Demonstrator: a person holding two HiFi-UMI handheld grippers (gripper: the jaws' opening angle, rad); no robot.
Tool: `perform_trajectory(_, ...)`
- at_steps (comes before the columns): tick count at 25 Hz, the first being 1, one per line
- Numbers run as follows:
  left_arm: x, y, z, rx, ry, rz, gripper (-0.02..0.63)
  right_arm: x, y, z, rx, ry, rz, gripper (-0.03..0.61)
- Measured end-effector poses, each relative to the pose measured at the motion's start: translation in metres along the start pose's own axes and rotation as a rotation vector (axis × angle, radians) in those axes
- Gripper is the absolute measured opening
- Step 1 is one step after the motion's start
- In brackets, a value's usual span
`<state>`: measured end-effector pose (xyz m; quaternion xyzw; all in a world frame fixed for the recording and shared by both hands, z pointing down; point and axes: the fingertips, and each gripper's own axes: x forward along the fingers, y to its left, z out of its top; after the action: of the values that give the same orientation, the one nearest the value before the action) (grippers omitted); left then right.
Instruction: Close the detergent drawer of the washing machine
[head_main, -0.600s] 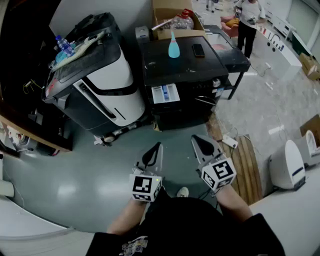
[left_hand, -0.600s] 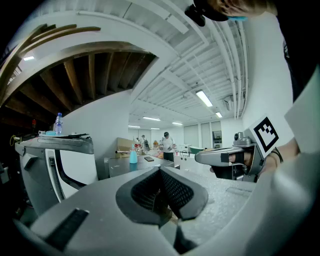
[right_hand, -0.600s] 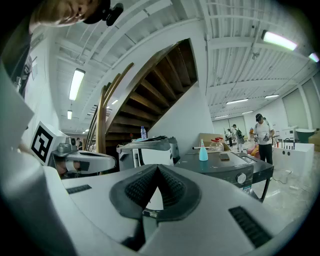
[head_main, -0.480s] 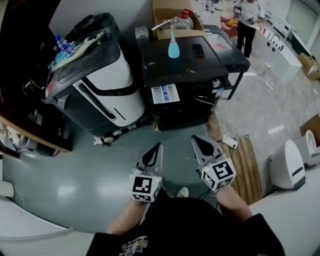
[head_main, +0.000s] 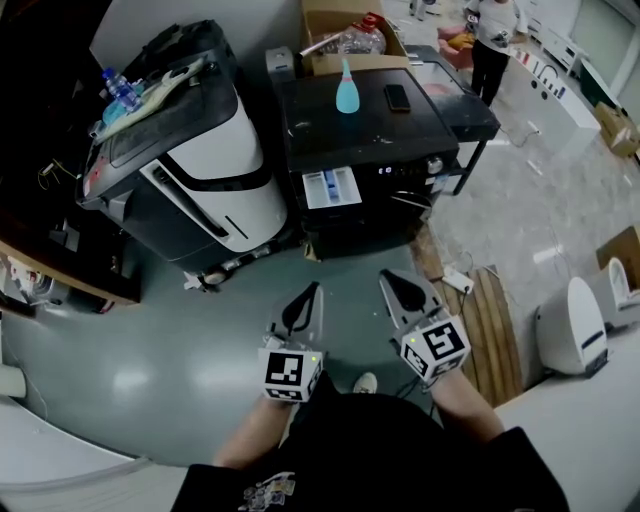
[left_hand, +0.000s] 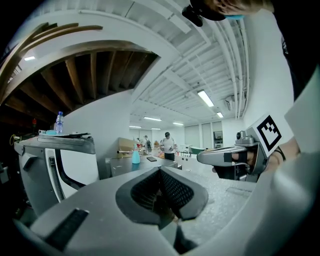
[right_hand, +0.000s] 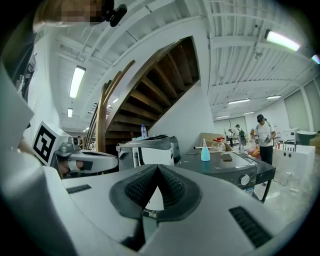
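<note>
- Upper centre, the washing machine (head_main: 370, 130) is showing a black top.
- Its detergent drawer (head_main: 330, 187) is showing white and blue.
- The bottle (head_main: 347, 95) is showing turquoise.
- Lower centre, the left gripper (head_main: 312, 290) and right gripper (head_main: 390, 282) are wearing black-and-white square markers.

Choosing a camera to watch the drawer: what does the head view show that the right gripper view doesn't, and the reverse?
Only the head view: the detergent drawer, pulled out at the front, and the floor around it. Only the right gripper view: the staircase and ceiling lights overhead. Both: the washing machine with the blue bottle and phone on its top.
</note>
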<state>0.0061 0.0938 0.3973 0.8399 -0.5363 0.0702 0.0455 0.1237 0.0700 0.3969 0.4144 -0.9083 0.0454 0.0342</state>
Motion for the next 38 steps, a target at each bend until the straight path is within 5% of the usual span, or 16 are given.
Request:
perform_trajectory(16, 0.022, 0.092, -0.007, -0.042, 0.029, -0.02, 0.005, 0.087, 0.013, 0.001, 0.028, 0.034, -0.022, 0.006)
perform_trajectory(27, 0.052, 0.162, -0.02, -0.046, 0.059, -0.074, 0.008, 0.158, 0.016, -0.009, 0.033, 0.062, -0.064, 0.09)
perform_trajectory(38, 0.096, 0.206, -0.036, -0.029, 0.082, -0.186, 0.153, 0.21, -0.001, -0.029, 0.033, 0.104, -0.172, 0.179)
